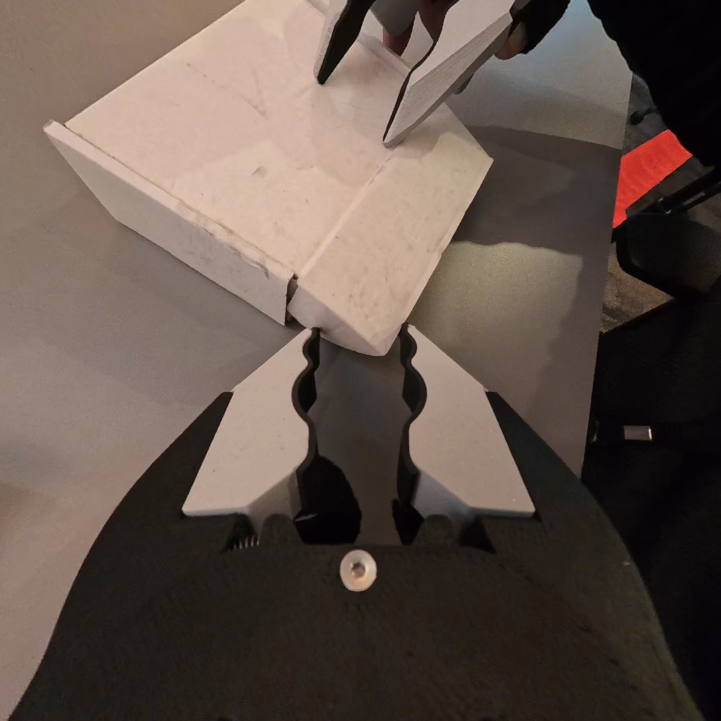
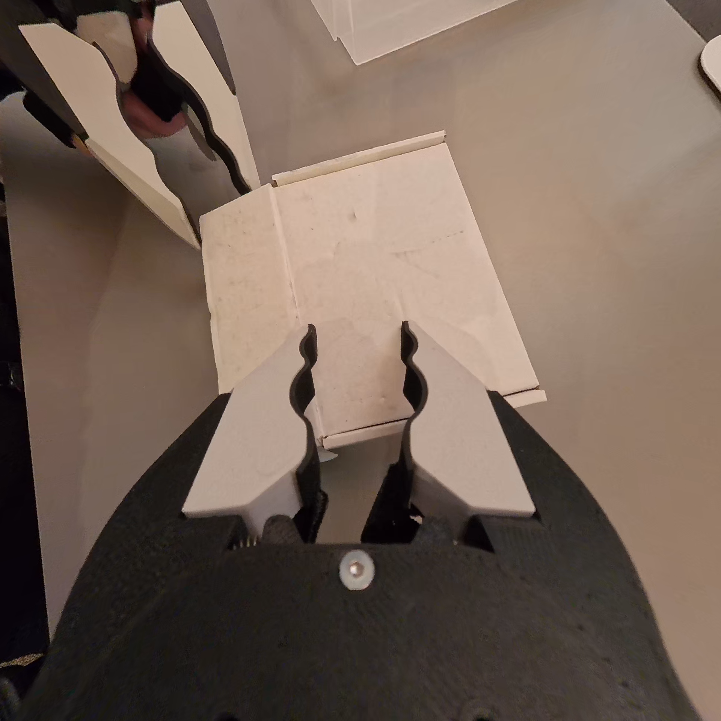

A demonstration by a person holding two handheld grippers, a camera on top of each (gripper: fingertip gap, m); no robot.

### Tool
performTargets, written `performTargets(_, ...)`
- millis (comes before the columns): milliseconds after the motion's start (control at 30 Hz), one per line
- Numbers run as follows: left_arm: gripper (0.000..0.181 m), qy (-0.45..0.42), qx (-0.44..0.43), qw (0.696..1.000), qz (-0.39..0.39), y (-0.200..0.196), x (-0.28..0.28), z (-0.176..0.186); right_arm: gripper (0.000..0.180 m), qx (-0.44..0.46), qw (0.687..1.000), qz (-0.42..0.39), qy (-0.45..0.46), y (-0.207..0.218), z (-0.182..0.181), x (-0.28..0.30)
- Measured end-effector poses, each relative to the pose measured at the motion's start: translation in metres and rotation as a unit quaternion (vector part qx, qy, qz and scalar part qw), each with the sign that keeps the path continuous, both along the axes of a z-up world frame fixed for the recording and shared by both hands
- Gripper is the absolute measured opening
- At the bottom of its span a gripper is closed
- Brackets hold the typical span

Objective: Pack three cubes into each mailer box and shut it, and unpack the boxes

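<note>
A white mailer box (image 1: 242, 164) lies on the grey table with its lid down; no cubes show. Its front flap (image 1: 382, 242) sticks out unfolded at one side. My left gripper (image 1: 359, 331) is open, with a corner of that flap between its fingertips. My right gripper (image 1: 356, 111) is open, its tips on or just above the lid near the flap's fold. In the right wrist view, my right gripper (image 2: 358, 325) is over the lid (image 2: 390, 253), the flap (image 2: 245, 292) lies to its left, and the left gripper (image 2: 222, 216) is at the flap's far corner.
A second white box (image 2: 390, 27) lies at the far edge of the right wrist view, and a white rounded object (image 2: 712, 66) at its right edge. The table edge (image 1: 601, 312) runs down the right of the left wrist view, with a black chair (image 1: 663, 253) and an orange patch (image 1: 647, 171) beyond.
</note>
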State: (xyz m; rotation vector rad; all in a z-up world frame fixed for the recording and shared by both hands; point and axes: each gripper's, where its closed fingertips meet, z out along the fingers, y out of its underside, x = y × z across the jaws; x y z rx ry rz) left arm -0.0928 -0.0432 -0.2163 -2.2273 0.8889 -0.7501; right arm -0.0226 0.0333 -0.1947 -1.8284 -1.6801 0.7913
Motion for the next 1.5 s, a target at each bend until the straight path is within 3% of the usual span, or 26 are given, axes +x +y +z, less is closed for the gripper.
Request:
performTargets(33,0.039,-0.001,0.001,1.000,-0.001,0.000,0.001,0.000,0.043,0.000,1.000,0.000,0.000,0.000,0.000,0.000)
performTargets(233,0.038,0.019,-0.001,1.000,0.003,0.003,-0.001,-0.011,0.043,0.000,1.000,0.000,0.001,0.000,0.000,0.000)
performTargets(467,0.054,0.074,0.033,0.996,0.025,0.018,-0.009,-0.022,0.043,-0.002,1.000,0.004,0.001,0.000,0.000,0.000)
performTargets(567,0.074,0.089,0.064,0.994,0.020,0.026,-0.015,-0.022,0.043,-0.003,1.000,0.005,0.001,0.000,0.000,0.000)
performTargets(800,0.053,0.112,0.102,0.987,-0.045,0.030,-0.005,-0.027,0.039,-0.012,1.000,0.012,-0.003,0.001,0.000,0.001)
performTargets(1033,0.052,0.100,0.102,0.989,-0.035,0.032,-0.007,-0.027,0.038,-0.011,1.000,0.019,-0.004,0.002,0.006,0.002)
performTargets(1133,0.055,0.100,0.100,0.989,-0.032,0.031,-0.009,-0.025,0.046,0.007,0.999,-0.015,0.031,0.000,0.030,0.013)
performTargets(1200,0.057,0.099,0.099,0.989,-0.037,0.030,-0.009,-0.023,0.063,0.022,0.997,-0.061,0.029,0.000,0.032,0.034)
performTargets(1400,0.063,0.083,0.106,0.990,-0.043,0.040,-0.007,-0.016,0.081,-0.048,0.990,-0.131,-0.007,-0.044,-0.020,0.054)
performTargets(1500,0.065,0.086,0.094,0.990,-0.053,0.039,-0.001,-0.019,0.075,-0.060,0.983,-0.173,0.016,-0.050,-0.033,0.041)
